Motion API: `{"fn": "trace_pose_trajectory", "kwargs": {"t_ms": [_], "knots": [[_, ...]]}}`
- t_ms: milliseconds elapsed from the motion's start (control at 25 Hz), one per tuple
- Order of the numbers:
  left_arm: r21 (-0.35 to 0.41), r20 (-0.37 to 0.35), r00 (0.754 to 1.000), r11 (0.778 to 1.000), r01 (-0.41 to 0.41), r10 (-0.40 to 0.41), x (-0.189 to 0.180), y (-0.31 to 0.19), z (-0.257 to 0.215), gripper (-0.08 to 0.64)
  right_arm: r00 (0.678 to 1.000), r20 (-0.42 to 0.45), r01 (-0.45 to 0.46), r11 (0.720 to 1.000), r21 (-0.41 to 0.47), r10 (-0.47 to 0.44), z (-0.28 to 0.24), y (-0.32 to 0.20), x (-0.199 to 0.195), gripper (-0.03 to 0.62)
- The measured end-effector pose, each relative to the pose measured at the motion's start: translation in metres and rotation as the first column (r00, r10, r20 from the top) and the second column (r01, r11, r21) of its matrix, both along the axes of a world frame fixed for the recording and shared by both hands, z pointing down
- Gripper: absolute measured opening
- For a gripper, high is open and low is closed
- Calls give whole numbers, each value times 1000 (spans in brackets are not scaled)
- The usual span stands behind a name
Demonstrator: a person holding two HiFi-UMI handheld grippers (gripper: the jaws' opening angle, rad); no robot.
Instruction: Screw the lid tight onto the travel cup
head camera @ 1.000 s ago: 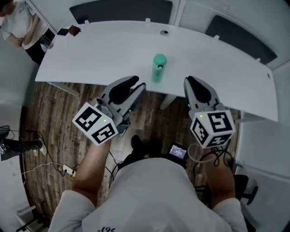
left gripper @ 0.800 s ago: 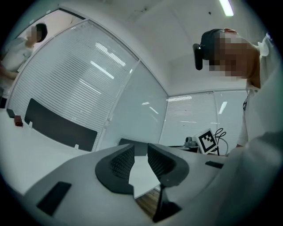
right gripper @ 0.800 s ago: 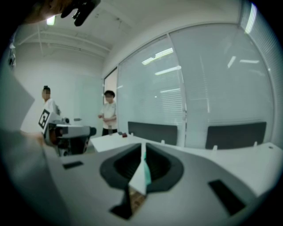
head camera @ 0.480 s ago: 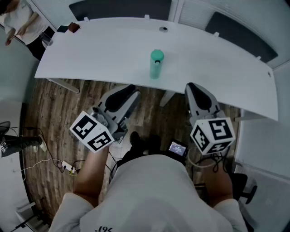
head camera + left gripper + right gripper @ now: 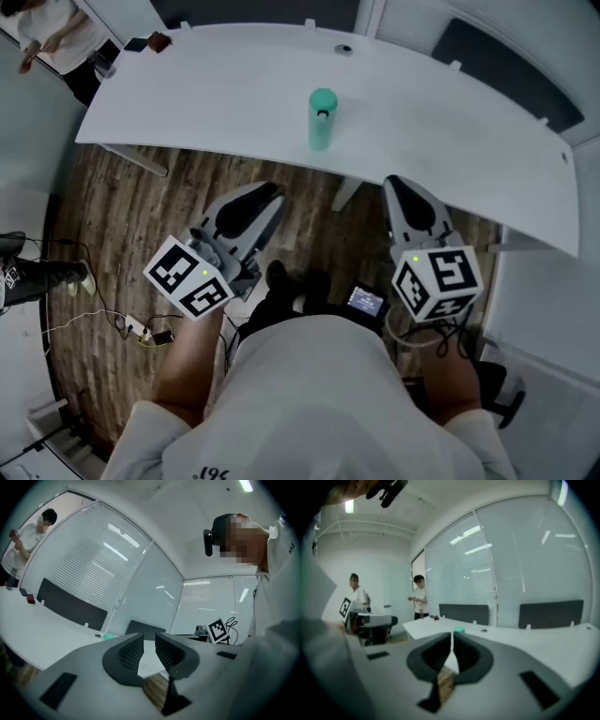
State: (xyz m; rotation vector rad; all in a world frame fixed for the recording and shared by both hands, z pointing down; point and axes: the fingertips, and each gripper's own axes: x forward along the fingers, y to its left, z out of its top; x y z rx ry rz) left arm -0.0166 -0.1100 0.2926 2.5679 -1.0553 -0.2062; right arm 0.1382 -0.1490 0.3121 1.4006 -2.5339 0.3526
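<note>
**Item 1, left: left gripper (image 5: 269,194).** I hold it short of the near edge of the table (image 5: 187,103), over the wood floor (image 5: 112,216), pointing forward and to the right. Its jaws stand a narrow gap apart with nothing between them, and through the gap I see only table top. In the left gripper view a sliver of green shows just left of the jaws, so this gripper aims slightly right of the target.

**Item 2, centre: travel cup (image 5: 320,129).** It is teal and stands upright on the table, not far from the near edge, with its long axis vertical. The lid (image 5: 323,97) sits on top, but I cannot tell how far it is threaded. The cup lies ahead of both grippers and between them, well apart from each and touched by neither.

**Item 3, right: right gripper (image 5: 397,184).** It is also off the table and over the floor, with its jaws pressed together and empty. In the right gripper view the lid shows just above the closed seam, so this one points almost straight at the cup.

**Note on approach.** In the head view I judge the left gripper a little nearer. Both must travel forward and inward. The upright axis suggests one takes the body from the side while the other takes the lid, and the right must open first.
</note>
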Motion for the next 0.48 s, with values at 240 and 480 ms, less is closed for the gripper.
{"fn": "trace_pose_trajectory", "kwargs": {"t_ms": [240,480], "knots": [[-36,10,999,998,43,-42,2,15,15,97,1000,13,28,999,-17,-28,14,10,8,29],[-63,15,999,997,33,-32,-1,23,25,97,1000,19,22,999,-40,-21,25,21,9,28]]}}
